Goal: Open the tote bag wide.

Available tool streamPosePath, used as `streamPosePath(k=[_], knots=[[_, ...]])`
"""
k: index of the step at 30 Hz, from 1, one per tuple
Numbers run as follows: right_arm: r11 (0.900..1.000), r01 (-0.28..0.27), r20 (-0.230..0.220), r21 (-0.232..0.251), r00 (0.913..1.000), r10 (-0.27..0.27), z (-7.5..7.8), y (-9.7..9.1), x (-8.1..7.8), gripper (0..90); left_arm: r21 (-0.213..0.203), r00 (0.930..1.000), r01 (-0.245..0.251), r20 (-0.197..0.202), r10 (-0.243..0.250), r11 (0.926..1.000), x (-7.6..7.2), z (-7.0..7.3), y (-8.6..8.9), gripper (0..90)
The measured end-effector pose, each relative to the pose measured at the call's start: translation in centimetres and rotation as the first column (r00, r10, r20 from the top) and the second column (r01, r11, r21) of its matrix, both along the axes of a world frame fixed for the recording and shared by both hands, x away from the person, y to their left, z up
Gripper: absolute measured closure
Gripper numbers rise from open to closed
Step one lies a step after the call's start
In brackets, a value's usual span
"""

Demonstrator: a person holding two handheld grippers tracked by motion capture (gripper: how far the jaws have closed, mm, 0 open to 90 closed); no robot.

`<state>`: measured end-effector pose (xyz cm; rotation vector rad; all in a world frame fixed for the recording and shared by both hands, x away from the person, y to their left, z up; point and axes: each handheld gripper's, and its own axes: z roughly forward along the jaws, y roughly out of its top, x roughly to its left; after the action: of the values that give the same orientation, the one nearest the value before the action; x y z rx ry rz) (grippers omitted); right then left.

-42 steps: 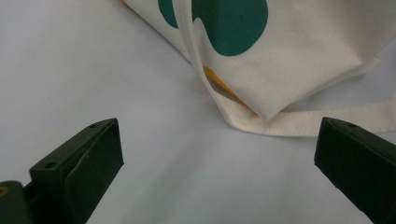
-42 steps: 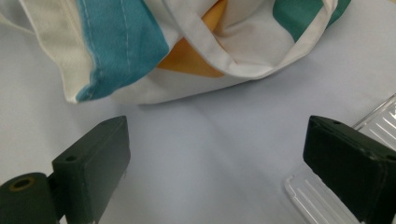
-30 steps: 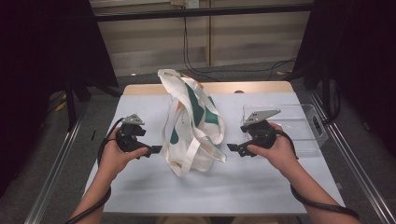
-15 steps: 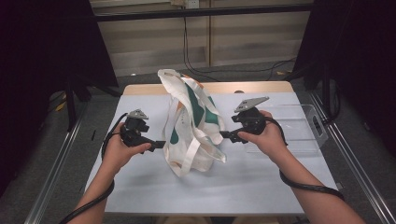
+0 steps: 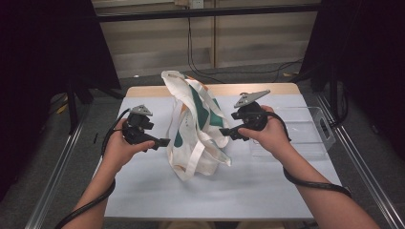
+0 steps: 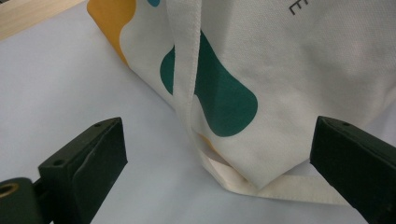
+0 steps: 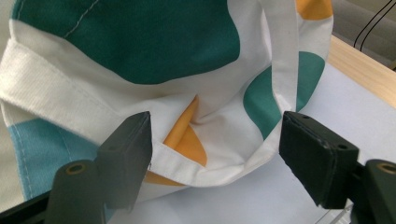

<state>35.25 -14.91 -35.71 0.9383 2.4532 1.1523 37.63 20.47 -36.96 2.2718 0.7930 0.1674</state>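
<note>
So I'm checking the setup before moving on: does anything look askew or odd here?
The tote bag stands crumpled and leaning on the table, its straps trailing loose. No damage or spill shows.

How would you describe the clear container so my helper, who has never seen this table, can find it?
Start at the pale blue table and go to its right edge, beside the right gripper. The clear plastic box lies there, see-through, unlike the printed cloth tote bag at the middle.
</note>
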Motion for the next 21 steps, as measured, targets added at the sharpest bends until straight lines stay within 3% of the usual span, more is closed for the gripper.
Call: streamPosePath(k=[6,12,15,21], knots=[[1.0,0.007,-0.012,-0.004,0.9999,-0.007,0.1,0.3,1.0,27.0,0.008,1.0,0.007,-0.001,-0.007,0.9999,0.3,-0.1,-0.4,4.1],[0.9991,0.026,-0.019,-0.032,0.9995,-0.026,-1.3,0.5,2.3,29.6,0.011,0.9998,0.014,-0.013,-0.013,0.9998,0.7,-0.5,-0.3,5.9],[0.9994,0.03,-0.032,-0.018,0.999,-0.03,-1.7,0.4,2.9,30.6,0.006,0.9998,0.012,-0.016,-0.012,0.9999,0.8,-0.6,-0.3,7.0],[0.9996,0.022,-0.025,-0.019,0.9994,-0.022,-0.9,0.6,3.3,32.2,-0.002,0.9997,0.024,-0.005,-0.024,0.9997,1.2,-0.2,-0.4,8.5]])
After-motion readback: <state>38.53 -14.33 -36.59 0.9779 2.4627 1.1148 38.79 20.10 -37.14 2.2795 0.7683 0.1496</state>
